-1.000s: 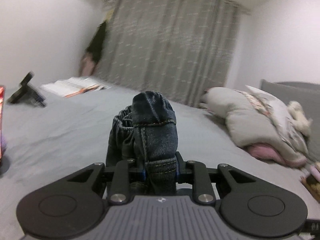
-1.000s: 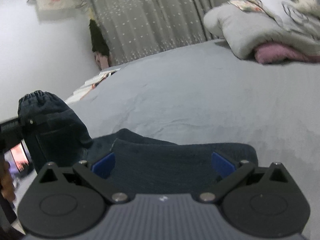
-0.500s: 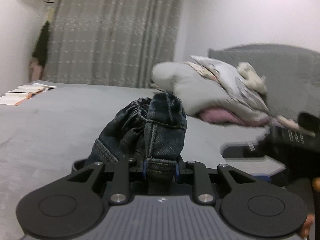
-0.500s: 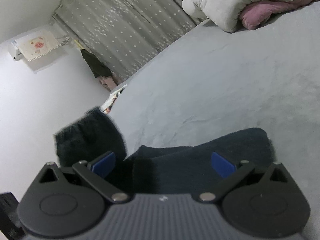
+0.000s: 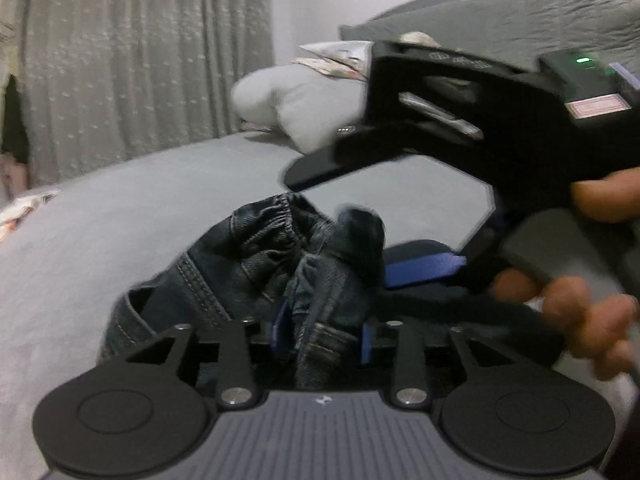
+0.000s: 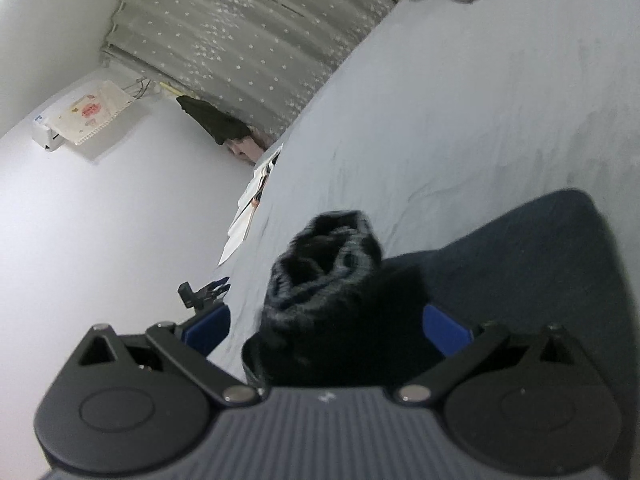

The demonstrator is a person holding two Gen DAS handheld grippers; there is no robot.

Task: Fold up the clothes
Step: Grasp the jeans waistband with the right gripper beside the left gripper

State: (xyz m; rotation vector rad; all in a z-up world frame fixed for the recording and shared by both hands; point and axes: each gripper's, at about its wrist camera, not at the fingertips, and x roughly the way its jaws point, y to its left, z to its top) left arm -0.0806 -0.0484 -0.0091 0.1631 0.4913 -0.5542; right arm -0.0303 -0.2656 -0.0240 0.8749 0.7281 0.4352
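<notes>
Nearest, opening the left tool (image 5: 322, 334), with a bunched fold of the dark jeans (image 5: 280, 264) between the blue pads (image 5: 279, 326) but the grip loosening. Beside it, standing wide with the right tool (image 6: 326, 330), jaws spread well apart around a dark roll of the same denim, apparently not pinching it. Judging the fold as partly done: one end brought over and being let go onto the flatter part of the garment (image 6: 520, 264), with smoothing and further folds probably left. Looking crumpled at the gathered elastic waistband (image 5: 276, 210), pale stitching showing along the seams, cloth heaped rather than flat. Lying on the grey bed (image 6: 460, 120), with a rumpled pale duvet (image 5: 296, 100) and a curtain (image 5: 140, 60) farther off.
</notes>
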